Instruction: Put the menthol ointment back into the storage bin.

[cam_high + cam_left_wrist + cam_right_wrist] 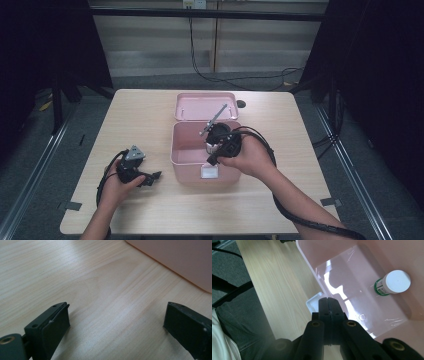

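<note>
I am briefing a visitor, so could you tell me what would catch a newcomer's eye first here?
The open pink box in the middle of the wooden table, with a white-capped bottle lying inside. The right gripper hangs shut over the box's near wall, while the left gripper rests open on the table beside it.

A pale pink box (200, 167) sits on a light wood-grain surface (140, 115), its matching pink lid (206, 106) open behind it. Inside the box lies a bottle (390, 283) with a white cap and green-edged label. Both grippers, left (150, 178) and right (214, 150), are black.
</note>
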A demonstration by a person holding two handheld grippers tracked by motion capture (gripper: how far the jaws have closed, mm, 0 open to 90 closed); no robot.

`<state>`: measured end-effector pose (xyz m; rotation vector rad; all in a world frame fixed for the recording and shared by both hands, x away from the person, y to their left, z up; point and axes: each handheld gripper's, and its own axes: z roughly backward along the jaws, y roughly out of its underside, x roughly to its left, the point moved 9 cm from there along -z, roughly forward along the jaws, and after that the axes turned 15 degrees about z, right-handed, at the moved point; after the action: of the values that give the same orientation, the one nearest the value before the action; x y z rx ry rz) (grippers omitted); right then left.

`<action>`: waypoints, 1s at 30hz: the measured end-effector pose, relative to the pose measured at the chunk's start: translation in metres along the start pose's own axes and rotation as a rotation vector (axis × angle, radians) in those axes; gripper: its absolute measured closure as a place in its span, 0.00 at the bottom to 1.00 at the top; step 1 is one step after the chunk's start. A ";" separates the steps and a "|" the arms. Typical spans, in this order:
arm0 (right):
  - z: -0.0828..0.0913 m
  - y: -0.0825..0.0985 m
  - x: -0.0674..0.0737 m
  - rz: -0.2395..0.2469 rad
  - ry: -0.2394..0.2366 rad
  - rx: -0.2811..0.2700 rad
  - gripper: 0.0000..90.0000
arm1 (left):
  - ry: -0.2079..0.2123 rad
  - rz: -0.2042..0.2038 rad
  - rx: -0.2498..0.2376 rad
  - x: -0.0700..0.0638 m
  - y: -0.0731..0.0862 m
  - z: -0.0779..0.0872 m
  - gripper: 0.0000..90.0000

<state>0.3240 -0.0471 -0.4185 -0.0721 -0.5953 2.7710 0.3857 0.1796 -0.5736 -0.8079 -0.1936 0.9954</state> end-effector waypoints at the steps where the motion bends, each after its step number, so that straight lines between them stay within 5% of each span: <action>1: -0.001 0.000 0.002 -0.008 -0.006 -0.001 1.00 | 0.000 0.000 0.000 0.000 0.000 0.000 0.06; 15: -0.015 0.007 0.015 0.037 -0.032 0.003 1.00 | 0.000 0.000 -0.001 0.000 0.000 0.000 0.06; 30: -0.031 0.017 0.013 0.084 -0.026 0.032 1.00 | 0.000 -0.001 -0.001 0.000 0.000 0.000 0.06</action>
<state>0.3105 -0.0457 -0.4536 -0.0549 -0.5663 2.8656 0.3857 0.1796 -0.5737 -0.8083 -0.1941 0.9948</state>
